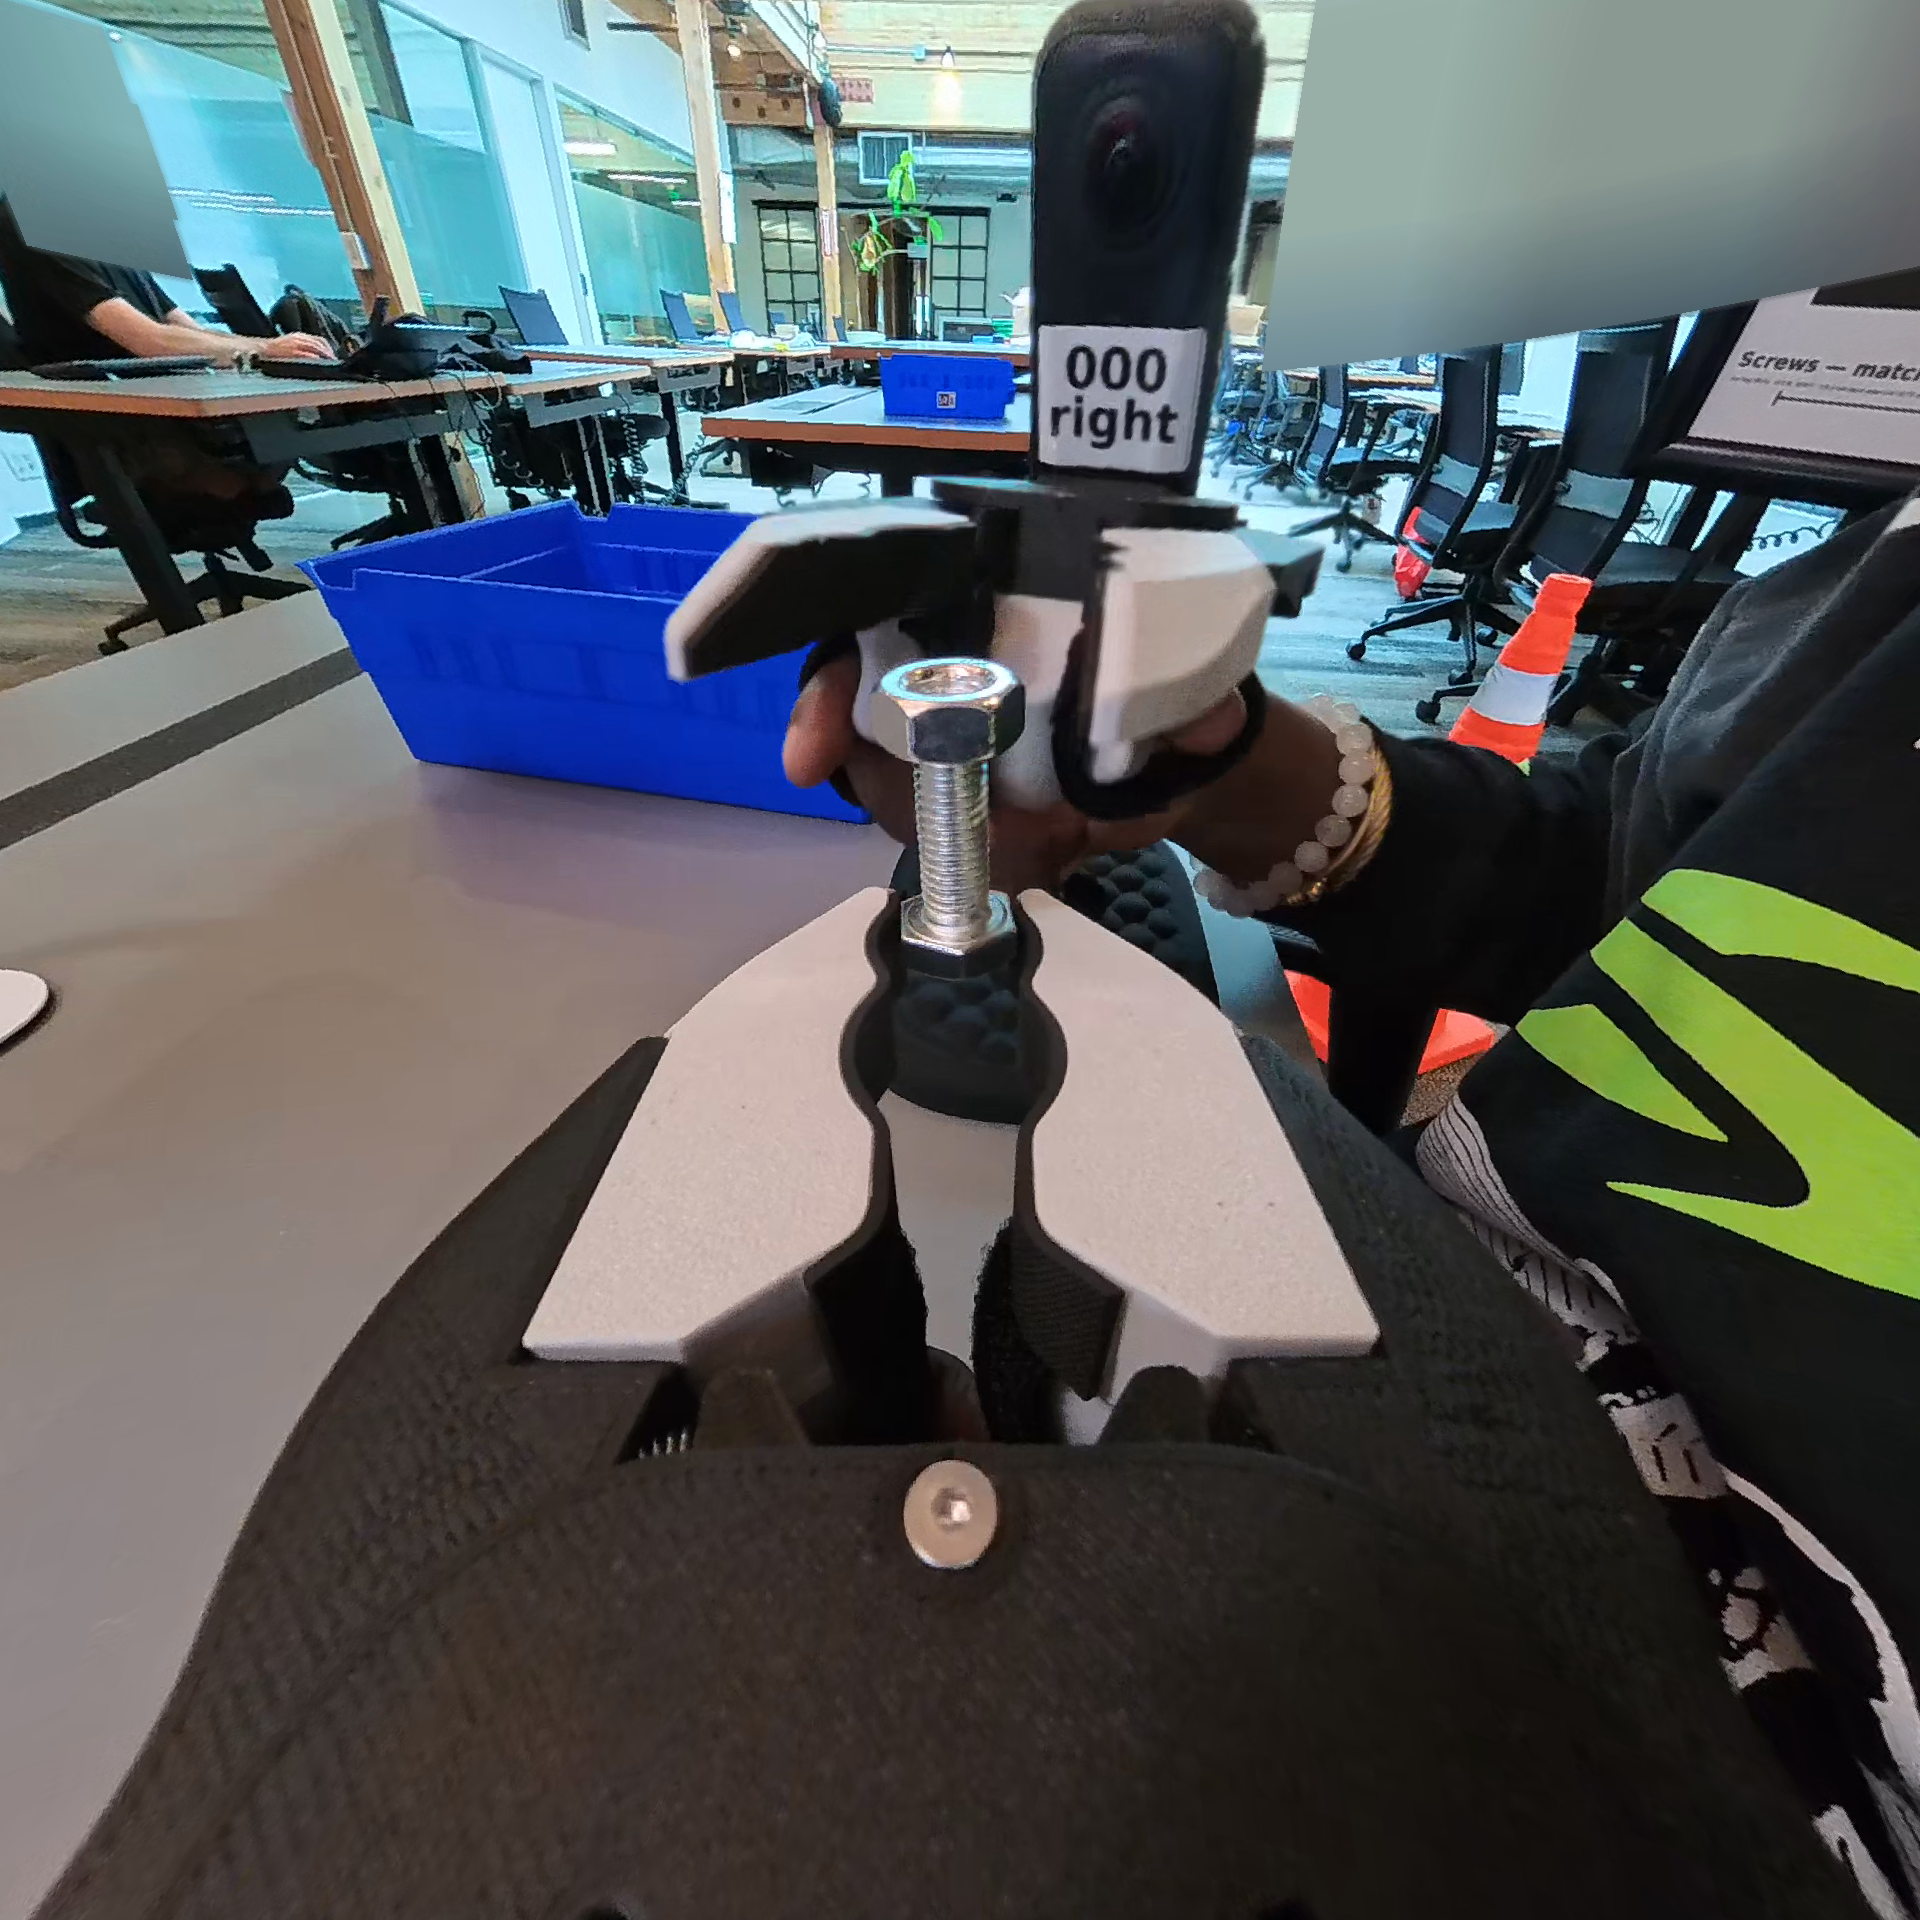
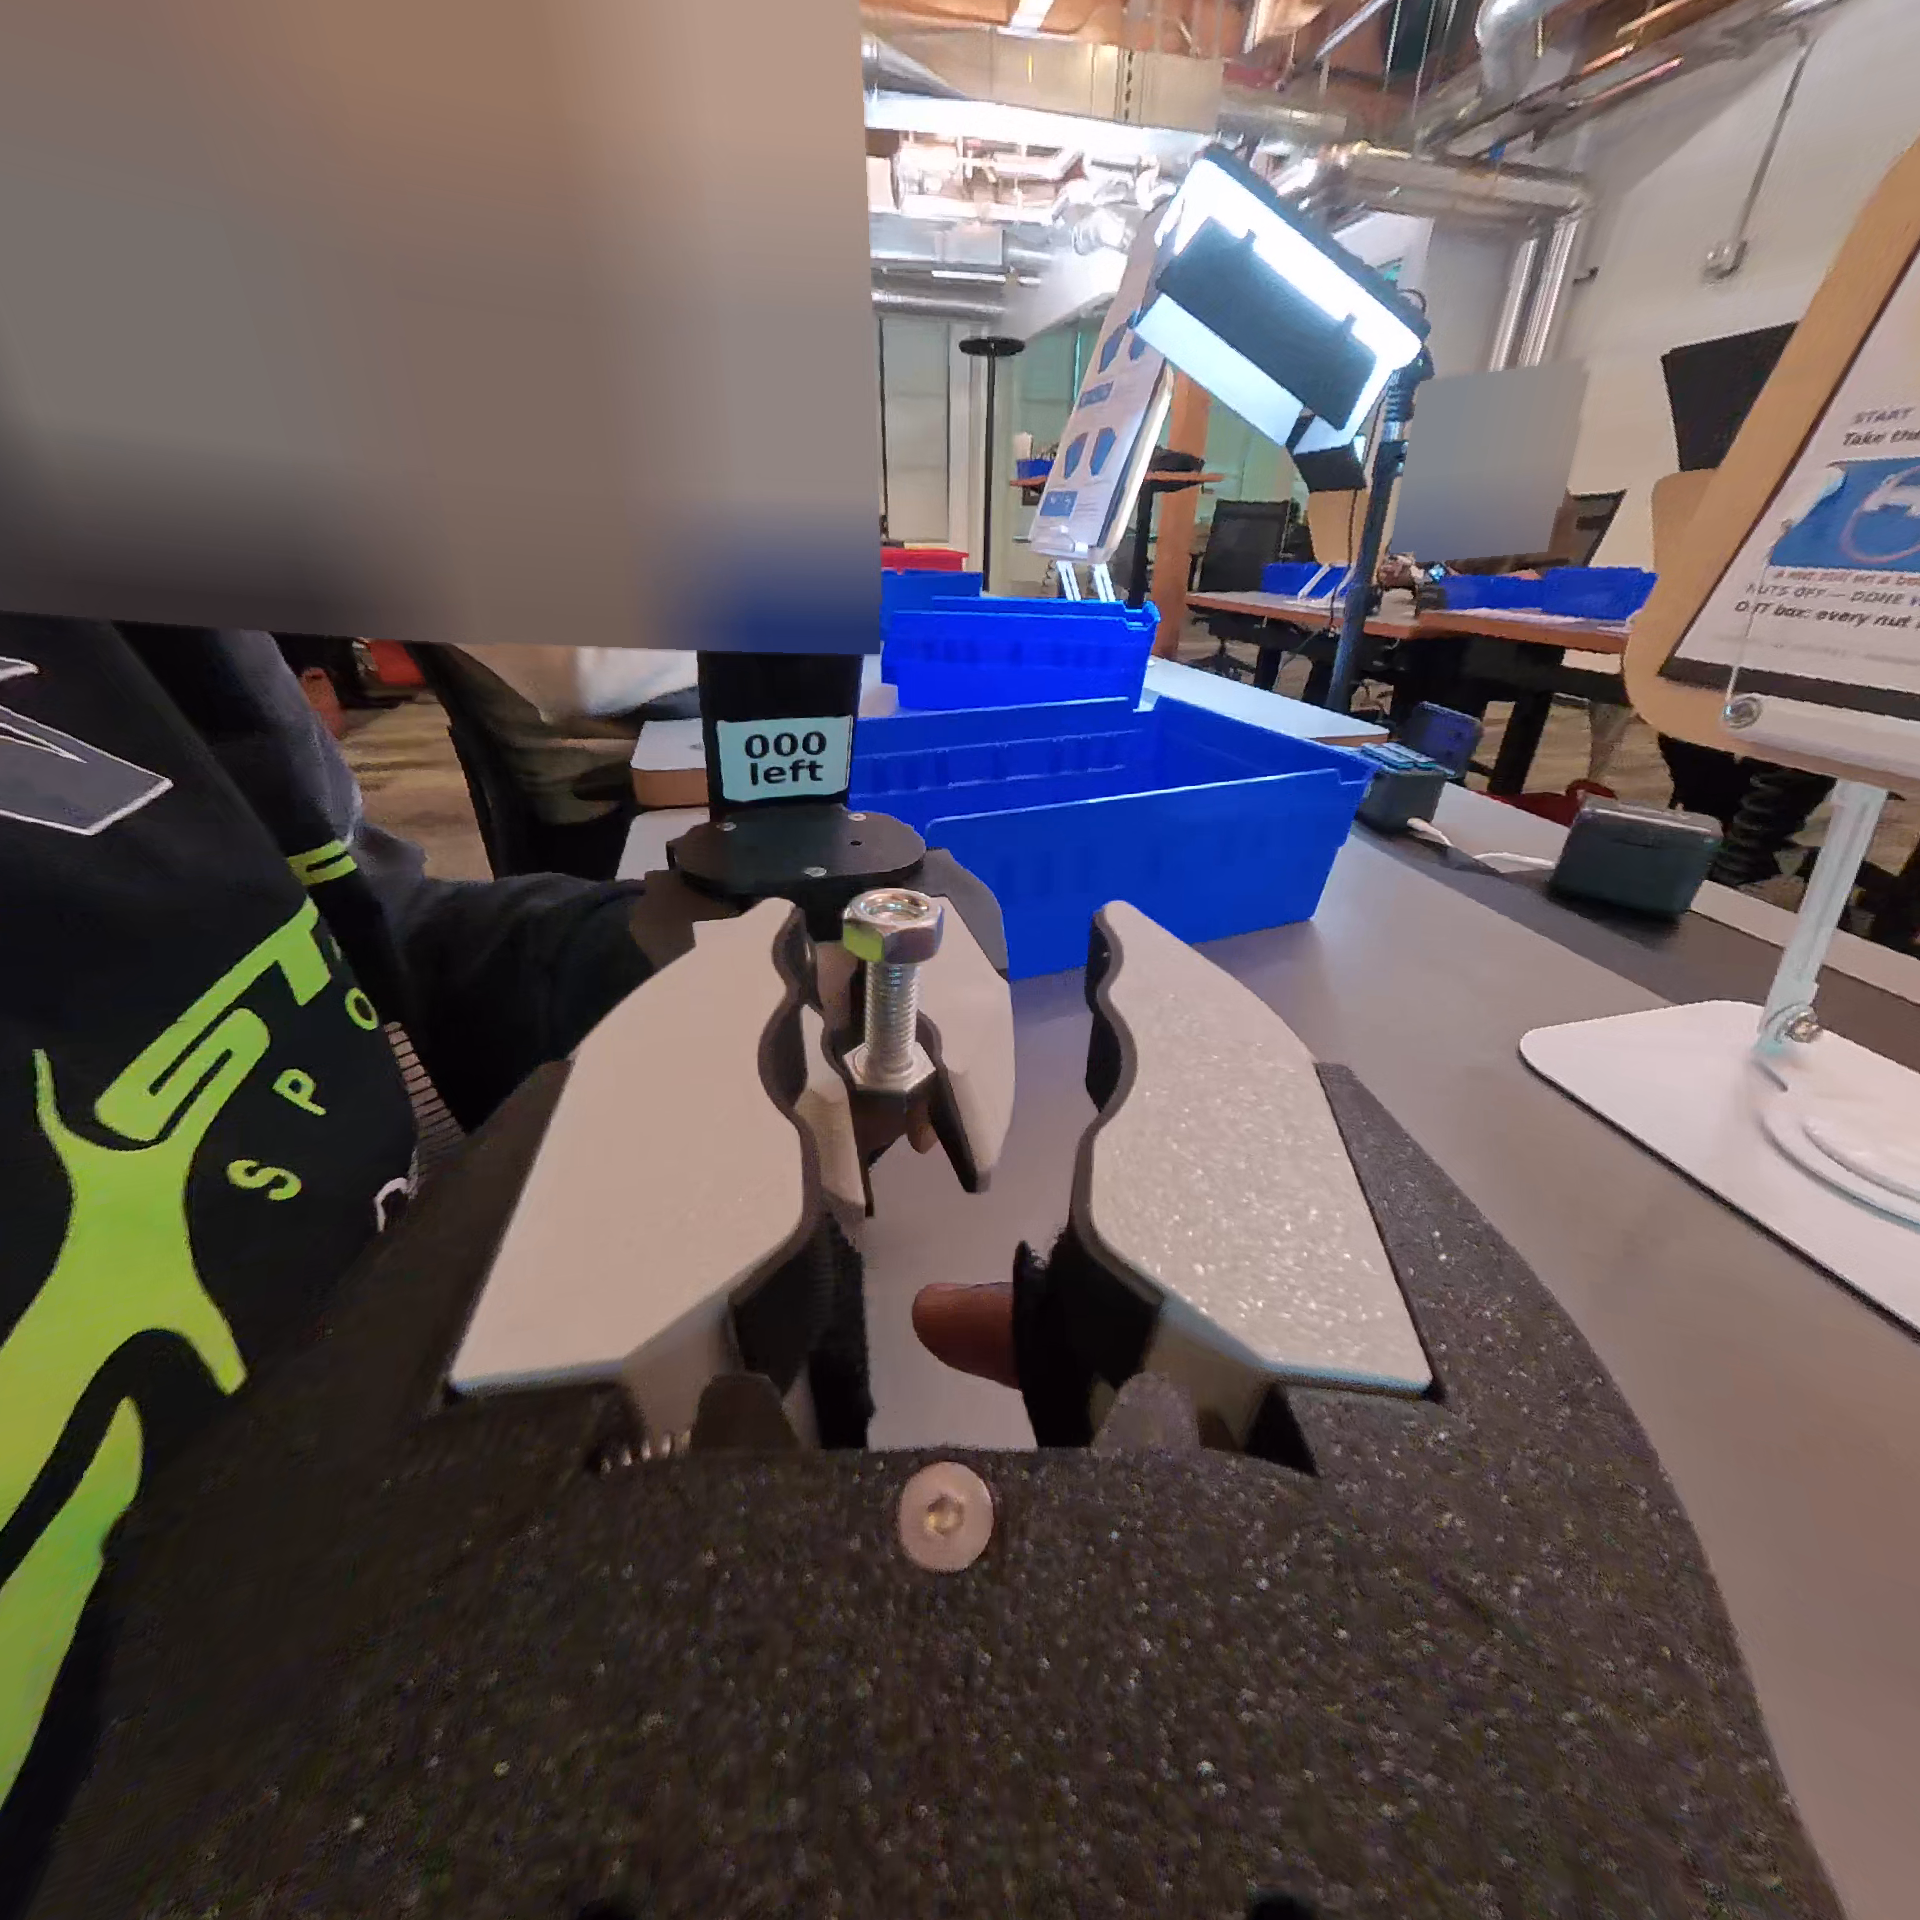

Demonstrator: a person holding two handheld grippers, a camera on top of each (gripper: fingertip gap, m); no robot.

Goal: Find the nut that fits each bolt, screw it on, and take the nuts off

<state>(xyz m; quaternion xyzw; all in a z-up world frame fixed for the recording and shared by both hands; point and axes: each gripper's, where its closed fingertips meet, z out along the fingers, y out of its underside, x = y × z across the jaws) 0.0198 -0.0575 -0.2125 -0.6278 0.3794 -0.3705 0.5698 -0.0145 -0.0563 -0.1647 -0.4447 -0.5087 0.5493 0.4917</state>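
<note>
From the left wrist view, the left gripper point(image 1: 954, 940) has its two white fingers pinched together on a small nut point(image 1: 956, 930), and out of that nut a silver bolt point(image 1: 951, 800) stands straight up, threads bare, its hex head at the top. Right behind the bolt sits the right gripper point(image 1: 977, 613), held in a hand point(image 1: 1039, 769) with a pale bead bracelet point(image 1: 1320, 821) at the wrist; its white fingers are spread apart, one reaching out to the left above the bolt head, and neither touches the bolt. A blue bin point(image 1: 540, 644) rests on the grey table point(image 1: 312, 987) further back, and an orange cone point(image 1: 1527, 665) stands on the floor off to the right. Over to the right wrist view: the right gripper point(image 2: 940, 997) is wide apart with nothing between its fingers, a fingertip showing in the gap near its base. Ahead, the left gripper point(image 2: 894, 1081) is clamped on the nut point(image 2: 890, 1070), the bolt point(image 2: 891, 987) upright above it, held in the air above the table point(image 2: 1455, 1039). Blue bins point(image 2: 1122, 862) stand just behind, and a white sign stand point(image 2: 1704, 1081) sits on the table to the right.
</note>
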